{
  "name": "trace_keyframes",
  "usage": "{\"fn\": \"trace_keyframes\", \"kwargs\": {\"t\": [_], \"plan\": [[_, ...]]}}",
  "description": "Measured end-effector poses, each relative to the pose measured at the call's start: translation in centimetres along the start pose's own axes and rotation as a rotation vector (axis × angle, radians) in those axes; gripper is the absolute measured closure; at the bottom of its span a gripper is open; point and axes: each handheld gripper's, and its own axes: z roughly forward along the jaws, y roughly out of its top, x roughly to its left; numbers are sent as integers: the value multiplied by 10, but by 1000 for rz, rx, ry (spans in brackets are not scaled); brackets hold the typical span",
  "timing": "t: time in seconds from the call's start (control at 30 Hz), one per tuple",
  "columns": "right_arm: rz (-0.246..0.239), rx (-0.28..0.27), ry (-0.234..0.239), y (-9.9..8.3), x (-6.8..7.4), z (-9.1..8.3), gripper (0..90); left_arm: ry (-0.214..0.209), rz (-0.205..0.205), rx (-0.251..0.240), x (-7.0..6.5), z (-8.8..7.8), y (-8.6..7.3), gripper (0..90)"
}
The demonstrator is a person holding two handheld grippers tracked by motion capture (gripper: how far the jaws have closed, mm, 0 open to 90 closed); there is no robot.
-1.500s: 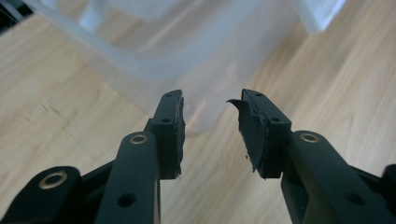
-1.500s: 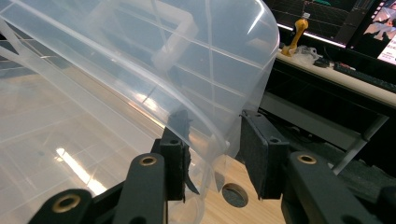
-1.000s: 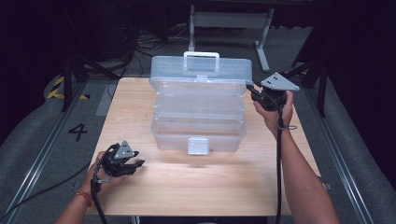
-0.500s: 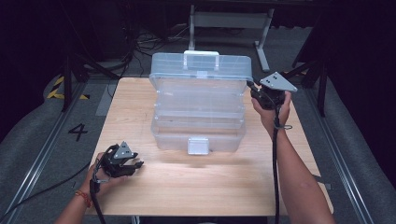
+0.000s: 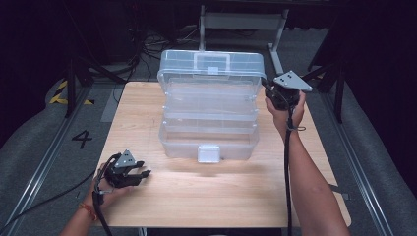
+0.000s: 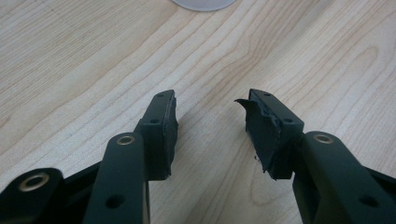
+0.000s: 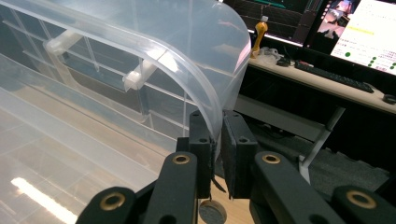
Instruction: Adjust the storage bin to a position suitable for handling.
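Gripping one clear box (image 5: pixel 209 118) lid, right gripper (image 7: pixel 217 140) jaws just closing, one table (image 5: pixel 206 196)

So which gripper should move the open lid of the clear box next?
Right. The right gripper has just closed on the edge of the lid of the clear box. The left gripper hangs open over the table, apart from the box.

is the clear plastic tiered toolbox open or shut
Open. The clear plastic tiered toolbox has its trays stepped back and its lid raised; the right gripper is shut on the lid's edge.
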Motion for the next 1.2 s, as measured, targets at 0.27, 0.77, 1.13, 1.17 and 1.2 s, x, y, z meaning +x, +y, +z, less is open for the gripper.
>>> {"fn": "trace_keyframes", "kwargs": {"t": [0.27,0.77,1.13,1.17,1.2], "plan": [[29,7,-2,5,-5,9,851,-14,-19,-21,3,1,-3,522],[66,16,9,11,-12,21,857,17,-38,-46,3,1,-8,421],[61,44,26,17,-18,30,855,34,-59,-32,3,0,-8,319],[65,45,29,17,-19,30,855,34,-59,-32,3,0,-8,319],[68,45,31,17,-20,31,856,33,-61,-31,3,0,-8,318]]}}
